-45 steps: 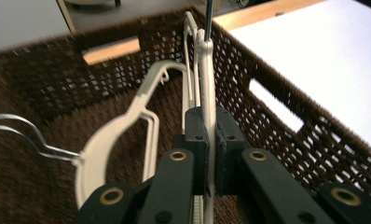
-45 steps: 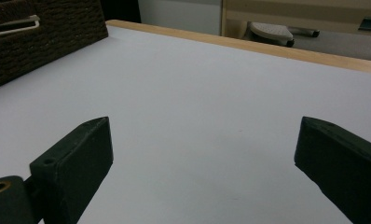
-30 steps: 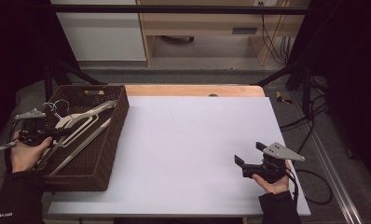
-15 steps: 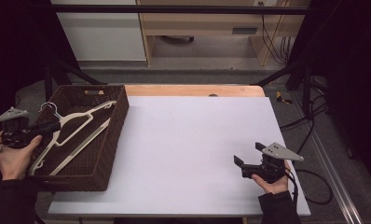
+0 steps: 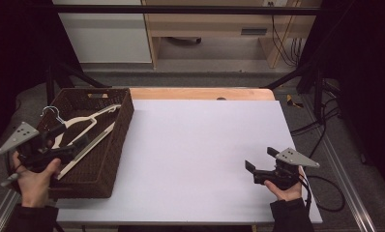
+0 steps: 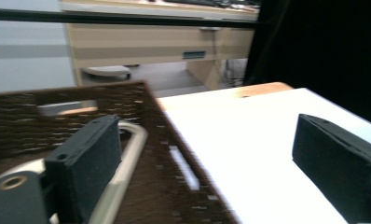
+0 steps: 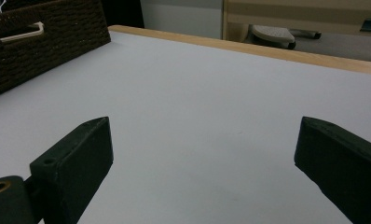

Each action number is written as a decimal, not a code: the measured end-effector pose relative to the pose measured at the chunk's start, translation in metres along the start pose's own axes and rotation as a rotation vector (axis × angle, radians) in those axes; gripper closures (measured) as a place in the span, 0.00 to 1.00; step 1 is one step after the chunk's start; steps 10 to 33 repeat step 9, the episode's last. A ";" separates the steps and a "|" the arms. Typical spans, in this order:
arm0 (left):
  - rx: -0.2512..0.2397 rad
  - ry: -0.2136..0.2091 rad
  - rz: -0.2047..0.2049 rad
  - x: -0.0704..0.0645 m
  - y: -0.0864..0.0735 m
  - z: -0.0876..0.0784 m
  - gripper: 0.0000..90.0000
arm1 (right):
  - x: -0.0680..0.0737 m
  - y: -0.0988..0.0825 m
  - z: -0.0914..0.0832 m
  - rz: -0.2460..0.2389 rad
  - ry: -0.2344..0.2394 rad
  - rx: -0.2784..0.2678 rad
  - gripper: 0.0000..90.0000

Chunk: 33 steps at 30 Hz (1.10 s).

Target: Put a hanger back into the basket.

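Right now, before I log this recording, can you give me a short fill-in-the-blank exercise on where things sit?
1. The pale wooden clothes hangers lie in the dark brown woven ____.
2. The left gripper, jaws just opened with nothing between them, is above the basket's ____ side in the high view.
3. The right gripper rests over the ____ tabletop, jaws apart.

Missing words: basket; left; white

one dark woven basket (image 5: 114, 145) stands at the left of the table. inside it lies one pale clothes hanger (image 5: 86, 129) with a wire hook. one white table (image 5: 200, 154) carries everything. two hand-held grippers: the left gripper (image 5: 48, 145) near left, the right gripper (image 5: 259, 165) near right.
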<state>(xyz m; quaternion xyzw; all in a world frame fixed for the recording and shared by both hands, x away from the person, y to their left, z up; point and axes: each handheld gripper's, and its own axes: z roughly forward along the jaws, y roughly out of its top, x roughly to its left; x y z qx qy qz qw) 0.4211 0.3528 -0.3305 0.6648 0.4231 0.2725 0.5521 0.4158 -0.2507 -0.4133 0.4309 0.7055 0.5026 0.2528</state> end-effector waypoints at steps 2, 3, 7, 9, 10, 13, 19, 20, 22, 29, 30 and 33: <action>0.003 -0.014 -0.002 -0.011 -0.007 0.007 0.06 | -0.001 0.000 -0.001 -0.004 0.004 -0.004 0.05; 0.015 -0.025 0.005 -0.015 -0.010 0.011 0.05 | -0.001 0.000 -0.001 0.005 0.007 -0.005 0.05; 0.046 -0.057 0.010 -0.028 -0.024 0.026 0.05 | -0.002 0.000 -0.003 0.008 0.016 -0.015 0.05; 0.059 -0.070 0.021 -0.033 -0.031 0.031 0.05 | -0.003 0.000 -0.004 0.006 0.018 -0.019 0.05; 0.059 -0.070 0.021 -0.033 -0.031 0.031 0.05 | -0.003 0.000 -0.004 0.006 0.018 -0.019 0.05; 0.059 -0.070 0.021 -0.033 -0.031 0.031 0.05 | -0.003 0.000 -0.004 0.006 0.018 -0.019 0.05; 0.059 -0.070 0.021 -0.033 -0.031 0.031 0.05 | -0.003 0.000 -0.004 0.006 0.018 -0.019 0.05; 0.059 -0.070 0.021 -0.033 -0.031 0.031 0.05 | -0.003 0.000 -0.004 0.006 0.018 -0.019 0.05; 0.059 -0.070 0.021 -0.033 -0.031 0.031 0.05 | -0.003 0.000 -0.004 0.006 0.018 -0.019 0.05; 0.059 -0.070 0.021 -0.033 -0.031 0.031 0.05 | -0.003 0.000 -0.004 0.006 0.018 -0.019 0.05; 0.059 -0.070 0.021 -0.033 -0.031 0.031 0.05 | -0.003 0.000 -0.004 0.006 0.018 -0.019 0.05; 0.059 -0.070 0.021 -0.033 -0.031 0.031 0.05 | -0.003 0.000 -0.004 0.006 0.018 -0.019 0.05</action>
